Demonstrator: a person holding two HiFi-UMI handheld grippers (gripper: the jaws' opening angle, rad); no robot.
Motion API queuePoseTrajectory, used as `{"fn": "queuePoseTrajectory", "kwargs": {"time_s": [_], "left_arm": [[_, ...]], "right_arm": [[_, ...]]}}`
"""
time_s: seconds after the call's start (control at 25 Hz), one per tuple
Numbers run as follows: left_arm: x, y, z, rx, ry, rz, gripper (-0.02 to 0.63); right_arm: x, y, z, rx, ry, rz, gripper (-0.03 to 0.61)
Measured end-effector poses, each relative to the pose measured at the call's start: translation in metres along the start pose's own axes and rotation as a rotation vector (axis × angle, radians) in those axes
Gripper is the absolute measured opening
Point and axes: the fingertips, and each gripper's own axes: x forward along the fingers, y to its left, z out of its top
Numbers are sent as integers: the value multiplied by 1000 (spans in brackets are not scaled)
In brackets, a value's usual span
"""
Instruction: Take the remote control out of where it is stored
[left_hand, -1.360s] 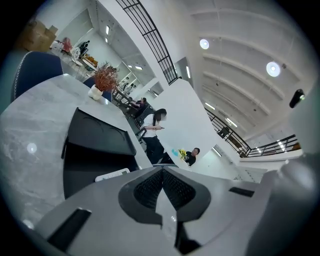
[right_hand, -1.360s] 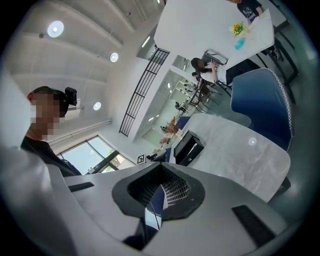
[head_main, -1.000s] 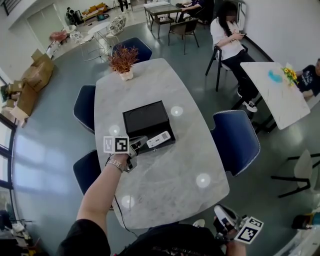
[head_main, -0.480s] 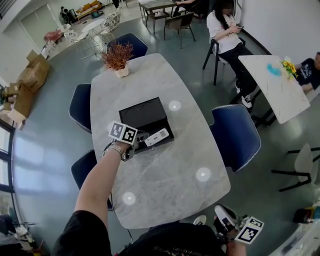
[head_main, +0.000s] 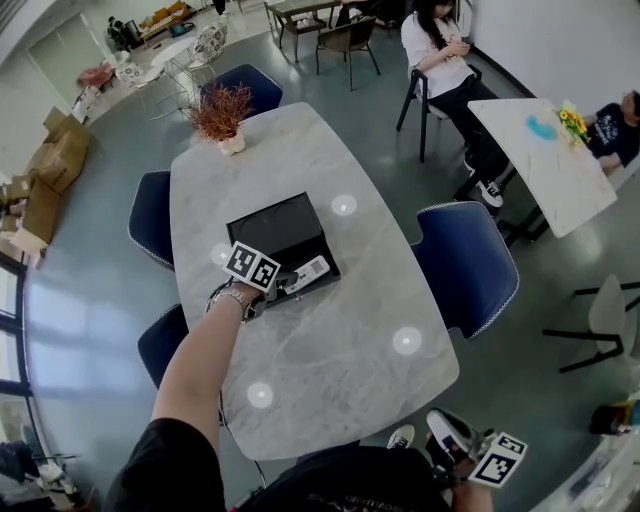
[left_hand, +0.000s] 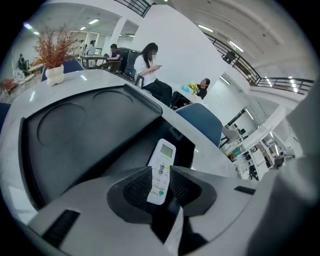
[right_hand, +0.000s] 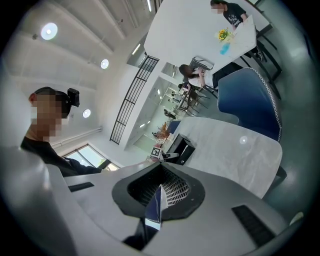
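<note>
A white remote control (head_main: 311, 270) lies in the open front part of a black box (head_main: 272, 222) on the marble table (head_main: 330, 350). My left gripper (head_main: 289, 281) reaches in from the near left at the remote's near end. In the left gripper view the remote (left_hand: 161, 165) points away from me. Its lower end sits between the pads of the left gripper (left_hand: 160, 183), whose jaws are opening. The box's dark lid (left_hand: 75, 130) fills the left of that view. My right gripper (head_main: 452, 447) hangs low beyond the table's near edge. Its jaws (right_hand: 161, 192) are shut on nothing.
A potted dried plant (head_main: 219, 112) stands at the table's far end. Blue chairs (head_main: 466, 268) flank the table on both sides. A seated person (head_main: 437, 52) and a white table (head_main: 548, 160) with flowers are at the far right. Cardboard boxes (head_main: 55, 160) lie at the far left.
My left gripper has moved right along the box front until its jaws reach the near end of the remote. The right gripper has stayed where it was.
</note>
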Motion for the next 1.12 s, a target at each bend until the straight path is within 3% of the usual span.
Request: {"fn": "queuePoseTrajectory", "kwargs": {"time_s": [0.6, 0.96, 1.12], "left_arm": [[18, 13, -2, 98, 92, 73, 169], [33, 11, -9, 144, 162, 51, 204], [38, 6, -12, 201, 213, 48, 202]], "right_arm": [[-2, -8, 1, 0, -5, -32, 8], [-1, -7, -4, 22, -11, -33, 8], [-2, -9, -4, 27, -15, -40, 8]]}}
